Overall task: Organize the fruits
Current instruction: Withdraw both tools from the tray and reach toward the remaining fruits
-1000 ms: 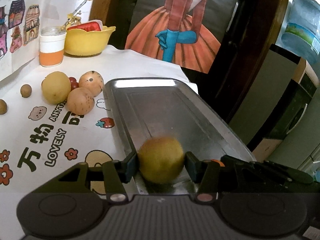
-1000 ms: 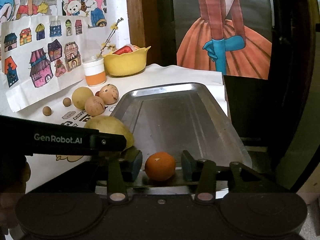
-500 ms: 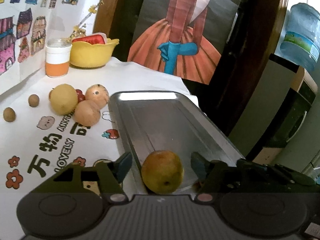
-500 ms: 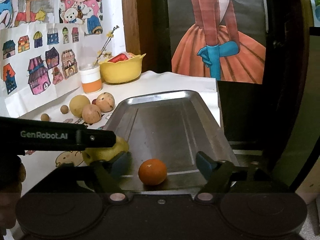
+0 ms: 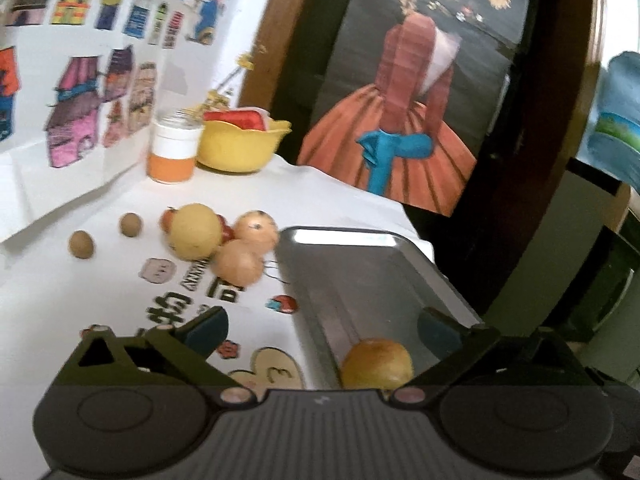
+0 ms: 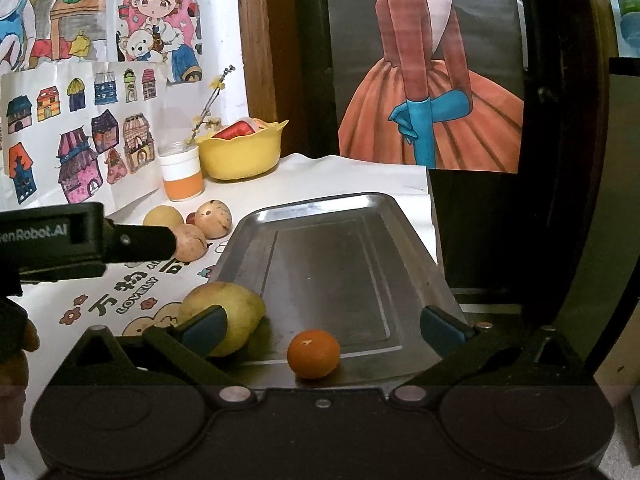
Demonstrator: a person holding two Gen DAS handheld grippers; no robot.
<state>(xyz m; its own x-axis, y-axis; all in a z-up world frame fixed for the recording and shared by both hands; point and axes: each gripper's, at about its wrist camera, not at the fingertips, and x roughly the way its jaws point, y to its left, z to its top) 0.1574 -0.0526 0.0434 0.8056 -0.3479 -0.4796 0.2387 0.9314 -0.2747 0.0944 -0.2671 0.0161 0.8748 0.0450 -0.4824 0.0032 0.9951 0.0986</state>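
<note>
A steel tray (image 5: 360, 276) (image 6: 328, 264) lies on the white printed tablecloth. A yellow pear (image 5: 376, 364) (image 6: 228, 320) rests at the tray's near left corner, and a small orange (image 6: 314, 354) sits on the tray's near edge. My left gripper (image 5: 324, 330) is open and raised above the pear, holding nothing. My right gripper (image 6: 326, 326) is open, with the orange lying free between and below its fingers. Left of the tray sits a cluster of loose fruit: a yellow round fruit (image 5: 195, 232), two brownish speckled fruits (image 5: 238, 266) (image 5: 256, 228) and two small brown fruits (image 5: 81, 244) (image 5: 130, 224).
A yellow bowl (image 5: 240, 144) holding something red and an orange-and-white cup (image 5: 174, 154) stand at the back of the table. Drawings hang on the wall at left. The table's right edge drops off just past the tray. The left gripper's body (image 6: 80, 236) crosses the right wrist view.
Both grippers opened and let go of their fruit: the left released the pear, the right the orange. Both pulled back and up; the left swung leftward.
</note>
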